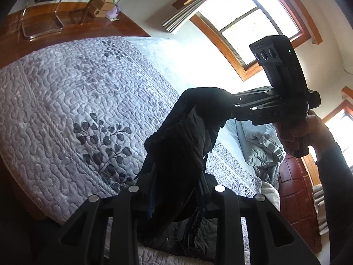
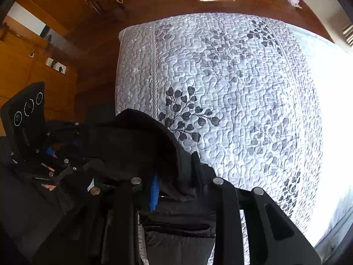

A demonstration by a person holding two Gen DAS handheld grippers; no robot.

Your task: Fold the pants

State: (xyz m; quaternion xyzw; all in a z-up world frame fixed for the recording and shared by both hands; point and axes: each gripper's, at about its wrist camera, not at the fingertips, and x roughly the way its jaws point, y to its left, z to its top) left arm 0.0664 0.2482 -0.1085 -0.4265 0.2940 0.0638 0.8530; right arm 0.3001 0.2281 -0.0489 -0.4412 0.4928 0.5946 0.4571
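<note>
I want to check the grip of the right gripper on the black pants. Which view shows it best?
The left wrist view: the right gripper appears from the side, shut on the black pants. The right wrist view shows only cloth between its own fingers.

matt black cloth pants [image 1: 176, 145], quilted bedspread [image 2: 231, 77], glossy wood floor [image 2: 154, 2]

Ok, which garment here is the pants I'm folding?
Start at the bed with the grey leaf-print quilt. Above its near edge hang the black pants, held up by both grippers. The other fabric, a pale blue bundle, lies untouched at the far side.
</note>
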